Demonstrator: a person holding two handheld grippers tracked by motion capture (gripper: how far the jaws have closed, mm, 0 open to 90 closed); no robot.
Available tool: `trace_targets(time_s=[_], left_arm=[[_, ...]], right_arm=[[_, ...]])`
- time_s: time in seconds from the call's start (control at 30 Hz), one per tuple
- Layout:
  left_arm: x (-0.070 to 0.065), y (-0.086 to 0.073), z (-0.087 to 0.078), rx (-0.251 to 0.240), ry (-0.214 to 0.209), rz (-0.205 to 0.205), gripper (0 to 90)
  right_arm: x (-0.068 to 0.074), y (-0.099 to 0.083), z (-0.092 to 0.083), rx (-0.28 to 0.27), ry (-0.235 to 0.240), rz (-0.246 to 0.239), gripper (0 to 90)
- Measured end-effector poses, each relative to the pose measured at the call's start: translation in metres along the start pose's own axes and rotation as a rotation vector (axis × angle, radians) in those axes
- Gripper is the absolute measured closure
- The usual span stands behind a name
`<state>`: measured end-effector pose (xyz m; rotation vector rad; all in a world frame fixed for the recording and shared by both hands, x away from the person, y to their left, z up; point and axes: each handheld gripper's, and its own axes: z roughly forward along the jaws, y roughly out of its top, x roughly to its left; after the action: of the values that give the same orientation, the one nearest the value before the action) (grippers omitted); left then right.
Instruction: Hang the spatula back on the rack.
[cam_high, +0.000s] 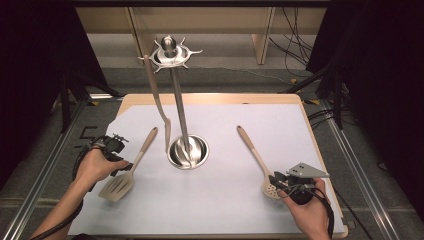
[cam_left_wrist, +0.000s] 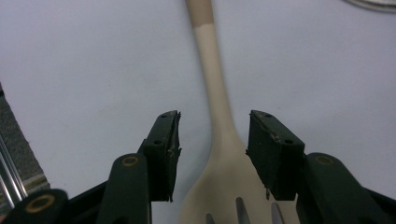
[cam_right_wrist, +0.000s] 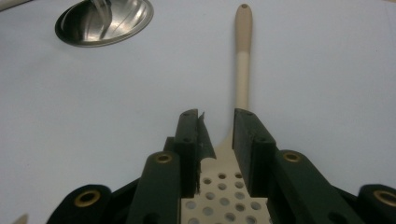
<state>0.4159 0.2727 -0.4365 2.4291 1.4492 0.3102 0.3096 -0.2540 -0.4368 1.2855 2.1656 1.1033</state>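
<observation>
Two grippers are in my hands, one at each lower corner of the white mat (cam_high: 220, 125). My left gripper (cam_high: 121, 165) sits low over the slotted spatula (cam_high: 127, 172), and in the left gripper view its jaws stand apart on either side of the neck, where the handle widens into the blade; the pads (cam_left_wrist: 166, 140) leave a gap on both sides and press on nothing, so the spatula lies loose on the mat between them. My right gripper (cam_high: 276, 182) is at the perforated skimmer (cam_high: 255, 160). In the right gripper view its jaws are much closer together and straddle the top of the holed head (cam_right_wrist: 217, 191) where the handle joins it; whether they are actually pinching it I cannot tell.

Between the two utensils stands the steel hanging rack (cam_high: 179, 100), its round base (cam_high: 188, 151) on the mat and its hooked crown up high. A third utensil (cam_high: 159, 102) hangs from one hook beside the pole, just behind the spatula's handle tip.
</observation>
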Motion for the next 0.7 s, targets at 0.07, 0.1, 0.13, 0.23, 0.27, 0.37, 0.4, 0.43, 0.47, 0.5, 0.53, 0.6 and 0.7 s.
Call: trace_targets(time_s=[0.07, 0.1, 0.13, 0.23, 0.27, 0.37, 0.4, 0.43, 0.47, 0.5, 0.53, 0.6, 0.7], left_arm=[[-0.001, 0.0, 0.003, 0.036, -0.008, 0.009, 52.5], [-0.001, 0.0, 0.003, 0.036, -0.008, 0.009, 52.4], [-0.001, 0.0, 0.004, 0.049, -0.005, 0.02, 52.4], [-0.001, 0.0, 0.008, 0.076, -0.015, 0.036, 52.2], [-0.001, 0.0, 0.01, 0.082, -0.018, 0.033, 52.2], [-0.003, -0.001, 0.013, 0.099, -0.035, 0.008, 52.3], [-0.002, 0.0, 0.014, 0.099, -0.032, 0.022, 52.3], [-0.002, -0.001, 0.014, 0.1, -0.031, 0.015, 52.3], [-0.003, -0.001, 0.014, 0.101, -0.033, 0.004, 52.3], [-0.006, -0.001, 0.014, 0.095, -0.035, -0.036, 52.2], [-0.006, -0.001, 0.016, 0.085, -0.042, -0.039, 52.2], [-0.008, 0.001, 0.017, 0.084, -0.038, -0.057, 52.2], [-0.01, 0.005, 0.02, 0.088, -0.046, -0.053, 52.1]], right_arm=[[0.0, 0.0, 0.0, 0.001, 0.0, -0.001, 72.2], [0.0, 0.0, 0.0, 0.001, 0.0, -0.001, 72.2], [0.0, 0.0, 0.0, 0.001, 0.0, -0.001, 72.1], [0.0, 0.0, 0.0, 0.001, 0.001, 0.001, 72.1], [0.0, 0.0, 0.0, 0.0, 0.001, 0.0, 72.1], [0.0, 0.0, 0.0, 0.005, -0.002, -0.004, 72.1], [0.0, 0.0, 0.0, 0.004, -0.004, -0.005, 72.1], [0.003, 0.0, -0.001, 0.016, -0.008, 0.031, 72.1], [0.003, 0.0, -0.001, 0.016, -0.008, 0.031, 72.1], [0.002, 0.0, 0.0, 0.012, -0.005, 0.016, 72.1], [0.002, 0.0, 0.0, 0.012, -0.005, 0.016, 72.1], [0.001, 0.0, 0.001, 0.01, 0.003, 0.0, 72.0], [0.001, 0.001, 0.001, 0.008, 0.005, 0.004, 72.0]])
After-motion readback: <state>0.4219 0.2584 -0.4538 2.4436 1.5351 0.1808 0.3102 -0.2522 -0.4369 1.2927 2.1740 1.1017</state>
